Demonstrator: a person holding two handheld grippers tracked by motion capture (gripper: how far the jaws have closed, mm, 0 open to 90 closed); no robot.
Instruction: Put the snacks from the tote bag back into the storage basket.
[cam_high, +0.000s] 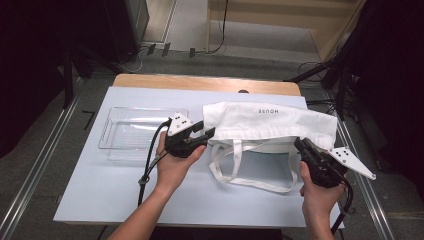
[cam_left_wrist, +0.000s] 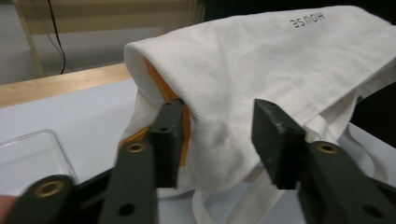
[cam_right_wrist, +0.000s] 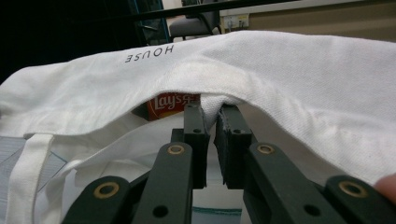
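white tote bag | mouth lifted open | orange Lay's pack inside

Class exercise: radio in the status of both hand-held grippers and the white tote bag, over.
Right hand-held gripper shut on tote bag rim, lifting it. Left hand-held gripper open at bag's corner. Chip packet inside; clear tray off to the side.

Orange crisp packet — mostly hidden inside the white tote bag, just its logo showing

left hand-held gripper agape, right clamped
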